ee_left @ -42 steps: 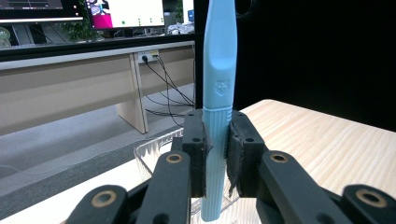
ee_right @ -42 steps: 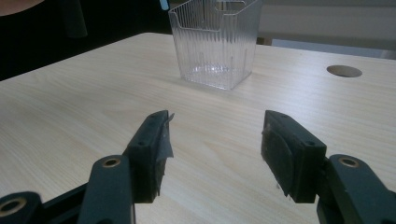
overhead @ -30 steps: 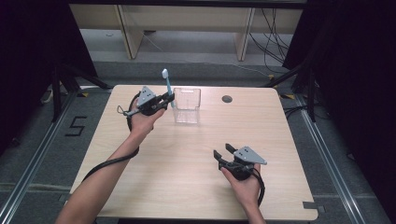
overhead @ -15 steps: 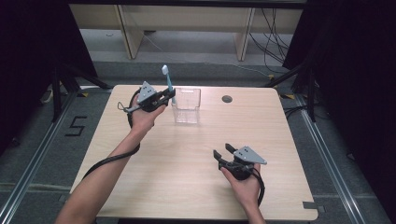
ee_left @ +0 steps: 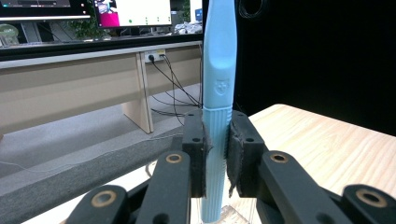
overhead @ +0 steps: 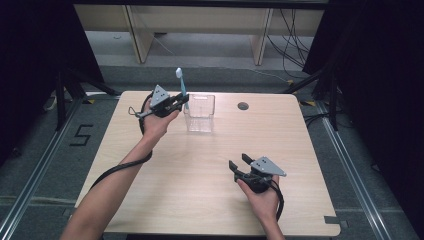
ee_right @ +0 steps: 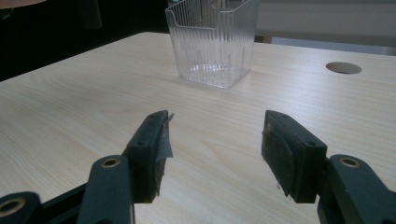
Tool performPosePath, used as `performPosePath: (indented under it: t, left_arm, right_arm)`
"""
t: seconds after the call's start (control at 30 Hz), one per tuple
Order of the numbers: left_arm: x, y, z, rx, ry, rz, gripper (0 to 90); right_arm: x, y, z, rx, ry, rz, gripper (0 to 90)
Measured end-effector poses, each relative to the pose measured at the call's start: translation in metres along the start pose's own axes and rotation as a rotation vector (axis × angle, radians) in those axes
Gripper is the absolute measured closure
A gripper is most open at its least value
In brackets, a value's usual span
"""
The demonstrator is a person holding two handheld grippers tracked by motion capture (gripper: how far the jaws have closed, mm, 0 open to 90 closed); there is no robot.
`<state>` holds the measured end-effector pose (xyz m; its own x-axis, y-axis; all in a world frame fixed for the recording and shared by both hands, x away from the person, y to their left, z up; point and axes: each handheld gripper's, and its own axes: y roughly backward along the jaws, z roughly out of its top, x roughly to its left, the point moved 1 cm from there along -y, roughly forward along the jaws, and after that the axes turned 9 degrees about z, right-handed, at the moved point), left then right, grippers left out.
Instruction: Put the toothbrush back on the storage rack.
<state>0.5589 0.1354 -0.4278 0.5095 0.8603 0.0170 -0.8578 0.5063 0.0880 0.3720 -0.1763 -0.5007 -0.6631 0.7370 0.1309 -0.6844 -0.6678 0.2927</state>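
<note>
At the far left of the table (overhead: 150, 200), the left gripper (overhead: 184, 101) is clamped on the ribbed lower handle of a light blue toothbrush (overhead: 182, 87), which stands upright with its white head uppermost, just beside the left wall of a clear ribbed plastic container (overhead: 200, 113); in the left gripper view both pads press against the handle (ee_left: 218, 140). The right gripper (overhead: 240, 164) rests near the table's front right, well apart from the container, its jaws spread wide with nothing between them.
</note>
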Motion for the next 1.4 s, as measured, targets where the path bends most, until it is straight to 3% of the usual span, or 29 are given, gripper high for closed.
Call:
performPosePath:
  t: [0.13, 0.17, 0.23, 0.47, 0.5, 0.67, 1.0, 1.1, 1.23, 1.27, 1.37, 1.4]
  left_arm:
    - [0.001, 0.000, -0.001, 0.001, 0.002, 0.000, 78.1]
    - [0.001, 0.000, -0.001, 0.001, 0.002, 0.000, 78.1]
    - [0.002, -0.001, -0.002, 0.004, -0.002, 0.002, 78.1]
    - [-0.001, 0.000, -0.005, 0.014, -0.006, 0.004, 78.1]
    - [-0.001, 0.000, -0.005, 0.017, -0.009, 0.005, 78.1]
    - [-0.002, 0.002, -0.006, 0.026, -0.010, 0.005, 78.0]
    - [-0.002, 0.004, -0.009, 0.046, -0.006, 0.014, 78.0]
    - [-0.001, 0.004, -0.011, 0.049, 0.000, 0.013, 77.9]
    - [-0.002, 0.005, -0.013, 0.053, -0.002, 0.012, 77.9]
    - [-0.002, 0.005, -0.013, 0.053, -0.003, 0.012, 77.9]
    - [-0.002, 0.004, -0.014, 0.057, -0.004, 0.013, 77.9]
    - [-0.002, 0.004, -0.015, 0.063, -0.008, 0.013, 77.9]
  right_arm:
    - [0.001, -0.002, -0.002, -0.001, -0.014, 0.014, 42.6]
    - [0.000, -0.001, -0.002, 0.003, 0.004, -0.002, 42.5]
    - [0.003, -0.002, -0.002, 0.013, -0.029, 0.002, 42.5]
    - [0.003, -0.002, -0.002, 0.014, -0.028, 0.003, 42.5]
    - [0.001, -0.001, -0.002, 0.008, 0.006, -0.008, 42.5]
    - [0.003, -0.003, -0.003, 0.000, -0.032, 0.018, 42.4]
    - [0.004, -0.003, -0.003, 0.008, -0.036, 0.010, 42.4]
    - [0.002, -0.004, -0.003, 0.011, -0.010, 0.014, 42.4]
    - [0.003, -0.004, -0.003, 0.010, -0.032, 0.015, 42.3]
    - [0.003, -0.004, -0.003, 0.020, -0.007, 0.009, 42.3]
    - [0.003, -0.004, -0.003, 0.018, -0.017, 0.013, 42.2]
    - [0.003, -0.004, -0.003, 0.014, 0.003, 0.002, 42.2]
